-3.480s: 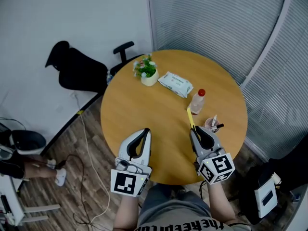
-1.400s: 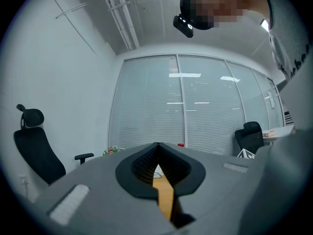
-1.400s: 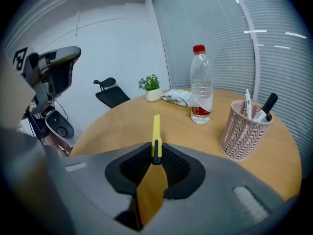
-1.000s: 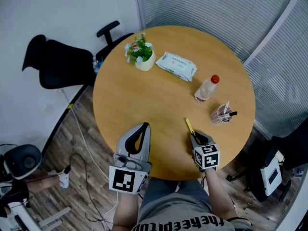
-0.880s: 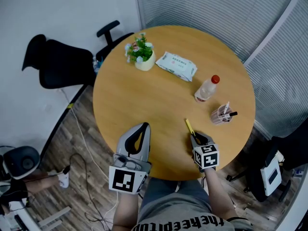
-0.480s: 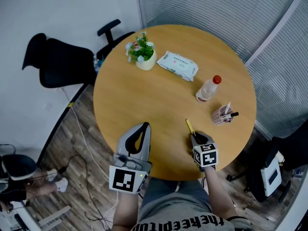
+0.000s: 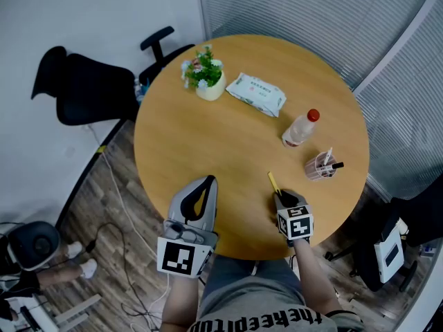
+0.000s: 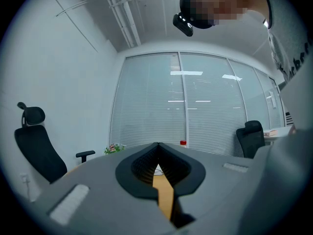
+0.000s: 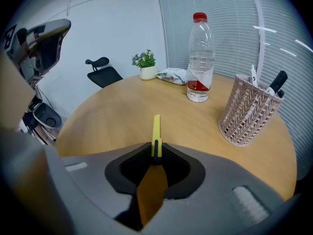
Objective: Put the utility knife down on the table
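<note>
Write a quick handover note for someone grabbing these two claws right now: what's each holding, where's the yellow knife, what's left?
Left gripper: shut, empty, at the near edge of the table.
Right gripper: shut on the utility knife, which points forward low over the table; contact cannot be told.
Done: knife is over the table.
Left: lower it flat, open the jaws, back away.
</note>
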`<state>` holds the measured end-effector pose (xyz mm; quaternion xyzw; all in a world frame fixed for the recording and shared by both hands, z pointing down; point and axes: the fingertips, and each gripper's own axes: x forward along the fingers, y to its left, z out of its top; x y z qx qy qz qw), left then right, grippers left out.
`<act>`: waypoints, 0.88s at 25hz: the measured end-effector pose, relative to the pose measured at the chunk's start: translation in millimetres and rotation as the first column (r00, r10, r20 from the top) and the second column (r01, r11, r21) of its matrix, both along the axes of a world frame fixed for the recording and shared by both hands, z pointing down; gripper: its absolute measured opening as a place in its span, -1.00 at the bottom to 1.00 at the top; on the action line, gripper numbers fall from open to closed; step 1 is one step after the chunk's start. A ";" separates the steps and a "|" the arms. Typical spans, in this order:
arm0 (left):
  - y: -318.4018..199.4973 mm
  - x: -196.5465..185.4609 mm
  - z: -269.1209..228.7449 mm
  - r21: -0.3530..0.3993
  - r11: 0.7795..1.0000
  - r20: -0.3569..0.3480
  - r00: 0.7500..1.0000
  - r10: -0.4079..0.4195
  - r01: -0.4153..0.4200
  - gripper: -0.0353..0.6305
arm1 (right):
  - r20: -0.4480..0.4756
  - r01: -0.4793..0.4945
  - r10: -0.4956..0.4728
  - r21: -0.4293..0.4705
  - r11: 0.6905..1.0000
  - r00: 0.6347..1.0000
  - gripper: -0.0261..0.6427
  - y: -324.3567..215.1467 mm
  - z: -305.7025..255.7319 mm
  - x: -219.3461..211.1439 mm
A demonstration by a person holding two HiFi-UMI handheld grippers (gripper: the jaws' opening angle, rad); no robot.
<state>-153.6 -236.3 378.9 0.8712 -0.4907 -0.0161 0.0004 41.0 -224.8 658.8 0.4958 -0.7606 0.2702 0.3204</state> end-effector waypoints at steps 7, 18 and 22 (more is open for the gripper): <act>-1.0 6.5 1.4 -0.004 1.000 0.011 1.000 0.004 -0.004 -0.85 | 0.015 0.009 -0.009 0.008 1.000 1.000 -0.69 -1.1 -1.3 -0.8; 4.6 15.7 -2.7 0.002 1.000 0.020 1.000 -0.001 0.001 -0.85 | 0.112 0.012 -0.027 0.132 0.991 0.993 -0.92 -0.8 -45.0 1.9; 8.0 20.3 -5.4 0.002 1.000 0.014 1.000 -0.007 0.007 -0.85 | 0.157 0.017 -0.050 0.205 0.979 0.986 -0.92 -0.6 -72.8 3.2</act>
